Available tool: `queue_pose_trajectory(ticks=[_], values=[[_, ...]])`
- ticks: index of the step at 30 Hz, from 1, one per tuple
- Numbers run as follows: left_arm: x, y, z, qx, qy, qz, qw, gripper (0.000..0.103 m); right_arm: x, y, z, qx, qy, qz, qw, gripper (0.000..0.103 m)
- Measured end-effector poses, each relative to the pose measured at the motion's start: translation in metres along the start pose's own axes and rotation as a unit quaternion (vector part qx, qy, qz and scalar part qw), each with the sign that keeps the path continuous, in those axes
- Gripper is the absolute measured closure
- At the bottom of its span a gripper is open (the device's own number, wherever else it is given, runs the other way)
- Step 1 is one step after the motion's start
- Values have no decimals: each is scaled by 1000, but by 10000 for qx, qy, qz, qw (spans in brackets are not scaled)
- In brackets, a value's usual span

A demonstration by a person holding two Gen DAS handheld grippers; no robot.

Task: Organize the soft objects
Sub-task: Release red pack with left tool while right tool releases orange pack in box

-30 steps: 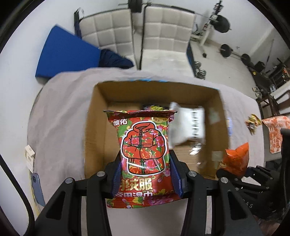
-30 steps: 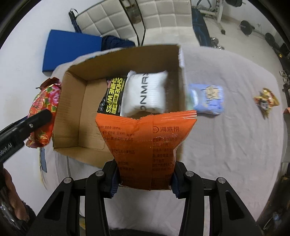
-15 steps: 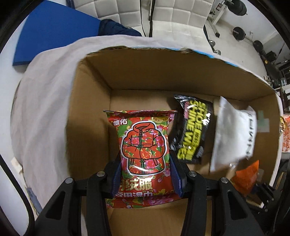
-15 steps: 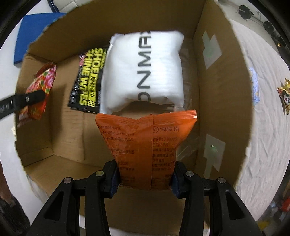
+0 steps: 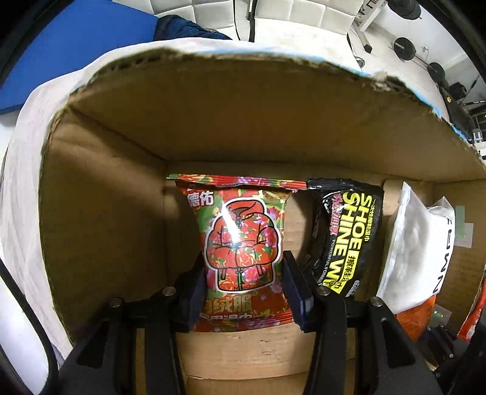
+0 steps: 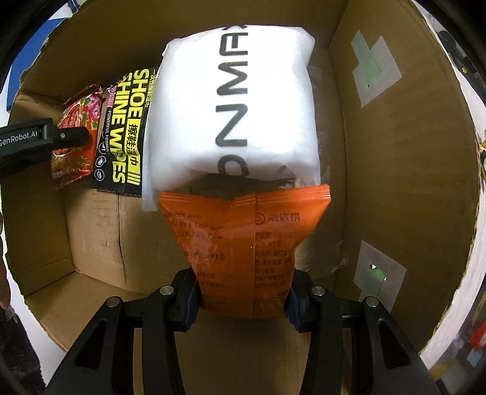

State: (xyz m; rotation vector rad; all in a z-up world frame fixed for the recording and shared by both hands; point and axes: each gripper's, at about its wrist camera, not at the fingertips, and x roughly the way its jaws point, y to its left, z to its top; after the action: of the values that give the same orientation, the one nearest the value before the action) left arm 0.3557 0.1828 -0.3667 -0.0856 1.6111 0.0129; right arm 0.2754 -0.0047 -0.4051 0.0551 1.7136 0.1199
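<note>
My left gripper (image 5: pixel 243 291) is shut on a red floral wipes pack (image 5: pixel 241 243) and holds it low inside the cardboard box (image 5: pixel 212 115), near the far left corner. The pack also shows in the right wrist view (image 6: pixel 77 136). My right gripper (image 6: pixel 243 299) is shut on an orange pack (image 6: pixel 246 243), inside the box in front of a white pack (image 6: pixel 237 109). A black shoe shine wipes pack (image 5: pixel 346 237) lies on the box floor between the red and white packs; it also shows in the right wrist view (image 6: pixel 124 133).
The box walls (image 6: pixel 395 182) close in on all sides, with taped patches on the right wall. A grey cloth (image 5: pixel 21 182) covers the table around the box. White chairs (image 5: pixel 303 15), a blue mat (image 5: pixel 76 45) and gym weights (image 5: pixel 404 48) lie beyond.
Both grippers have gone from above the box down into it with their packs. The red pack now sits close to the far wall beside the black pack.
</note>
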Motion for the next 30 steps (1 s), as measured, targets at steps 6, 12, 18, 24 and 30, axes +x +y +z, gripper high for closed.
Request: queue_pose_trajectory(ticks=[6,12,18,24,30], values=[[-4,0,5,-42,24,1,10000,57,-7,5,7,15,-72,-1,10000,40],[-17,9,5,-61,-87,-19,9999,57,-16,21,7,-160,-171,45,9997,25],[-43,15,-10,26,-410,33,9992,49,-37,35,0,-284,-441,-54,9986,7],[-79,18,-43,-4,-858,19,9963,15,-62,32,-6,-212,-727,-55,9971,7],[-102,7,-79,-41,-1151,99,9933,7,-100,14,-16,-162,-965,-151,9951,0]])
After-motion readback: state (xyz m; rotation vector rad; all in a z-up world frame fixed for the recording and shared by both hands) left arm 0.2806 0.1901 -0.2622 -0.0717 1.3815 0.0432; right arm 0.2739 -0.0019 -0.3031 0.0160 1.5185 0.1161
